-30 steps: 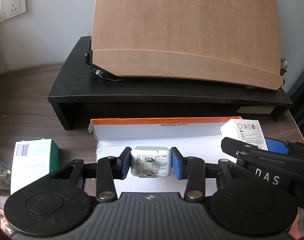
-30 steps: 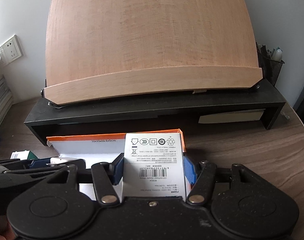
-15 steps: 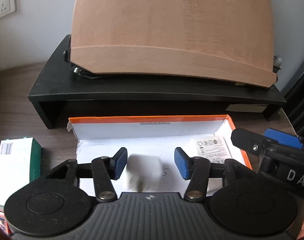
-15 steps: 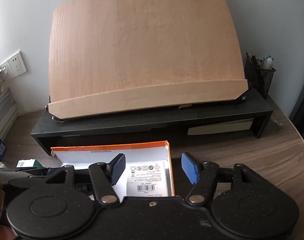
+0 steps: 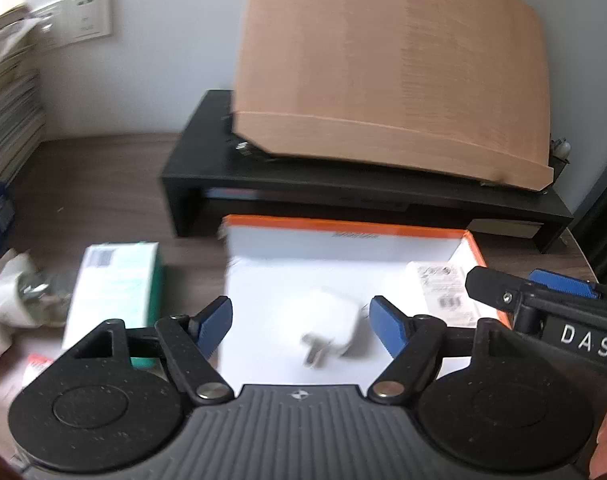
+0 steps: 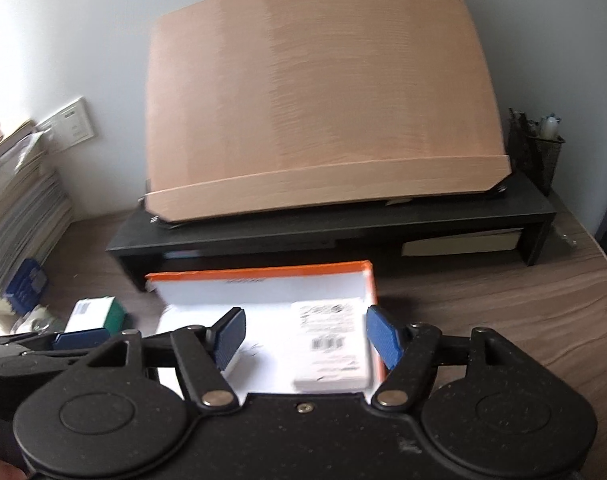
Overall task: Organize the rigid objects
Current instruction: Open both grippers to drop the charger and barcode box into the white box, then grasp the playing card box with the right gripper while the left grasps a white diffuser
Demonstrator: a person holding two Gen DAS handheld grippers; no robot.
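Note:
An open white box with an orange rim (image 5: 343,225) (image 6: 263,274) lies on the desk before the black stand. A white charger plug (image 5: 335,330) lies inside it, blurred, below my open, empty left gripper (image 5: 301,326). A white labelled carton (image 6: 331,344) (image 5: 443,292) lies at the box's right side, below my open, empty right gripper (image 6: 305,336). The right gripper also shows at the right of the left wrist view (image 5: 543,304). A green and white carton (image 5: 115,288) (image 6: 95,312) lies on the desk left of the box.
A black desk stand (image 5: 343,188) carries a tilted wooden board (image 6: 327,120). White plugs and clutter (image 5: 11,300) lie at far left. Stacked papers (image 6: 19,208) stand against the left wall. A mesh pen holder (image 6: 539,152) stands at back right.
Both grippers let go: the charger plug and the labelled carton now lie in the box. Both grippers have risen and pulled back; the left view has swung left.

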